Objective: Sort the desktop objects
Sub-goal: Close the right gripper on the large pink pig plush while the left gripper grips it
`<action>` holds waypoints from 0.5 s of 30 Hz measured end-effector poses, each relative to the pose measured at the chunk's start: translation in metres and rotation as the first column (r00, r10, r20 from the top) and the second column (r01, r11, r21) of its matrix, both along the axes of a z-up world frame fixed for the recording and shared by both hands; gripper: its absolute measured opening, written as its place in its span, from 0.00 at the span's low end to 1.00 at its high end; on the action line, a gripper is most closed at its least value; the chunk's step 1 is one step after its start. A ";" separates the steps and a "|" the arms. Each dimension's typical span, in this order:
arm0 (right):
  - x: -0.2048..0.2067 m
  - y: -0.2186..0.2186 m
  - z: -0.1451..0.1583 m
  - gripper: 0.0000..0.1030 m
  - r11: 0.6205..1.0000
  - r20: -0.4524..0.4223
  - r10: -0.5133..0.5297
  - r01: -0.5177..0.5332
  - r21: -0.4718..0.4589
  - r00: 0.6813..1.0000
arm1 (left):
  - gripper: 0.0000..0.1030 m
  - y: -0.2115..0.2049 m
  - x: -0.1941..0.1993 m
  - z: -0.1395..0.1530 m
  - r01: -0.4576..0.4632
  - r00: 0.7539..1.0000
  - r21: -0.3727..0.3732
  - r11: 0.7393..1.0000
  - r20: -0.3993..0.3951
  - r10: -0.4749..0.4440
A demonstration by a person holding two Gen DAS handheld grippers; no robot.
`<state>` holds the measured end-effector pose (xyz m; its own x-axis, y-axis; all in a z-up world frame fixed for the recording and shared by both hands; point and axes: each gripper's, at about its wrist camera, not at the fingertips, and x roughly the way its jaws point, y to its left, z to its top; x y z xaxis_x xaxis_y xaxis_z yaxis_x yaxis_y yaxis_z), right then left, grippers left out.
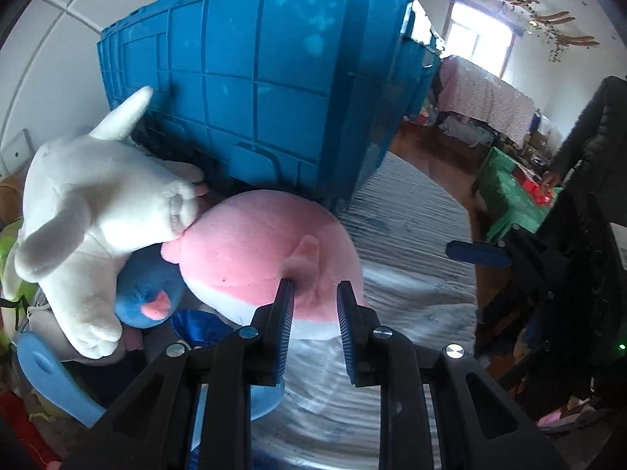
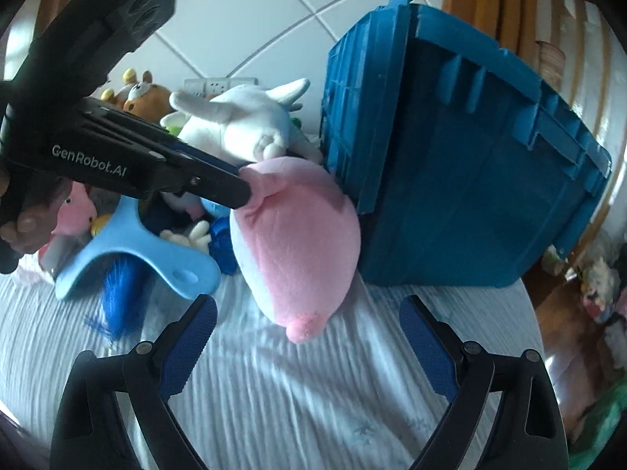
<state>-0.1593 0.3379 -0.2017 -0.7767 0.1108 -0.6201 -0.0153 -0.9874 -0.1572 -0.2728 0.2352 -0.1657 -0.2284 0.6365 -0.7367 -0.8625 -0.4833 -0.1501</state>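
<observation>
A pink and white plush [image 1: 250, 246] [image 2: 298, 235] lies on the striped cloth against a tilted blue crate [image 1: 274, 78] [image 2: 450, 176]. My left gripper [image 1: 313, 293] [image 2: 246, 190] is shut on a small pink flap on the plush's top. My right gripper [image 2: 307, 309] stands wide open just in front of the plush's lower end, its blue pads [image 2: 188, 348] apart from the fabric. One blue pad of it [image 1: 478, 252] shows at the right of the left wrist view. A white rabbit plush [image 1: 98, 196] [image 2: 243, 121] leans on the pink one.
A pile of toys sits left of the crate: a dark blue plush [image 1: 145, 290], a light blue plastic piece [image 2: 137, 250], a brown bear [image 2: 149, 98]. The striped white cloth [image 2: 274, 391] covers the surface. A person in a dark jacket [image 1: 595, 125] stands far right.
</observation>
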 end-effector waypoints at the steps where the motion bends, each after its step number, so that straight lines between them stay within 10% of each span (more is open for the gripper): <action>1: -0.001 0.001 -0.001 0.92 1.000 0.003 0.008 -0.008 0.003 1.000 | 0.21 0.001 -0.001 -0.002 -0.016 1.000 -0.003 1.000 0.000 0.016; 15: -0.026 0.004 -0.028 0.92 0.994 0.031 0.104 -0.105 0.041 0.994 | 0.21 0.009 -0.011 -0.015 -0.117 0.992 0.011 0.993 0.044 0.117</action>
